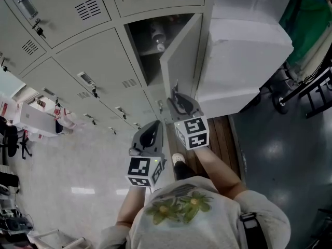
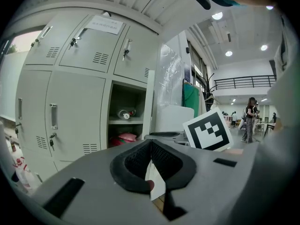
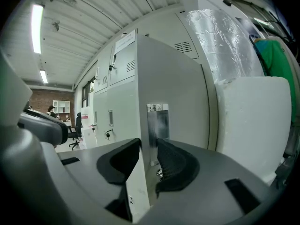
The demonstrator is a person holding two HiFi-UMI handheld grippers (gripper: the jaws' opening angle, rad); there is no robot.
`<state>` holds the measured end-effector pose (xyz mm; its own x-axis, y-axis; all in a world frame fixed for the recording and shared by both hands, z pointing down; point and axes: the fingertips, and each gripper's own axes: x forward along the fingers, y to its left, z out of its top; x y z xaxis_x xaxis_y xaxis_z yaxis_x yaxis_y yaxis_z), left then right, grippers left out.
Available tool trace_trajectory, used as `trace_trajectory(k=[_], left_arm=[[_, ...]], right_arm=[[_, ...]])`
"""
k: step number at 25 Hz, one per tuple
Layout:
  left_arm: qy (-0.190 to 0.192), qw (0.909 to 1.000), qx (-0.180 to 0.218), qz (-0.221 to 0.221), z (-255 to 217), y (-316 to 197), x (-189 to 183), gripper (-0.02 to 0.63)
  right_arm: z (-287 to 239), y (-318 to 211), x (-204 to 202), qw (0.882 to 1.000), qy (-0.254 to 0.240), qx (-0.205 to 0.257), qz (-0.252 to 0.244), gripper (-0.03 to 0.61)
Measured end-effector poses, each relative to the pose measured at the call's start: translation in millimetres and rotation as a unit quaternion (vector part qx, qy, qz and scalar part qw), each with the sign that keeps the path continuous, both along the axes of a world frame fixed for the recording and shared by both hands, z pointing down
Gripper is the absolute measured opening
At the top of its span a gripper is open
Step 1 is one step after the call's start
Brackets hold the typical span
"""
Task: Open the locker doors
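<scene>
both forearms (image 1: pixel 215 165) extended side by side; left grey hand-held gripper (image 2: pixel 151 143) closed, right grey hand-held gripper (image 3: pixel 149 145) clamping a grey metal locker door (image 3: pixel 171 78) by its edge.

A white foam block (image 1: pixel 249 51) fills the upper right of the head view, green cloth (image 1: pixel 311 19) behind it. A black office chair (image 1: pixel 11 141) stands at the left edge, wooden planks (image 1: pixel 222 139) below the block.

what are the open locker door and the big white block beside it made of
The locker door: likely painted sheet metal, matte pale grey; thin, flat panel. The white block: probably foam, going by its grainy matte surface and rounded edges.
</scene>
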<state>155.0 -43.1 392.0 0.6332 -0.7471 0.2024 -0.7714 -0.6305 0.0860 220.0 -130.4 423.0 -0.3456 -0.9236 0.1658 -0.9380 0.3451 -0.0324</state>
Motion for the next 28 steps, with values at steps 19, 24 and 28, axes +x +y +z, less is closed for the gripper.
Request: trace_trajectory(k=[19,24,28], left_arm=[[0.002,0.9995,-0.001,0.033,-0.2,27.9,22.4,0.029],[0.003,0.999,-0.003,0.045,2.0,33.3,28.5,0.029],[0.005,0.9982,-0.003,0.06,2.6,37.9,38.0,0.029]], right_arm=[[0.9,28.5,28.1,1.0,-0.006,0.001,0.027,0.093],[5.1,37.2,38.0,0.999,-0.006,-0.009,0.041,0.078],[7.3,44.4,48.4,0.999,-0.009,-0.016,0.05,0.074]])
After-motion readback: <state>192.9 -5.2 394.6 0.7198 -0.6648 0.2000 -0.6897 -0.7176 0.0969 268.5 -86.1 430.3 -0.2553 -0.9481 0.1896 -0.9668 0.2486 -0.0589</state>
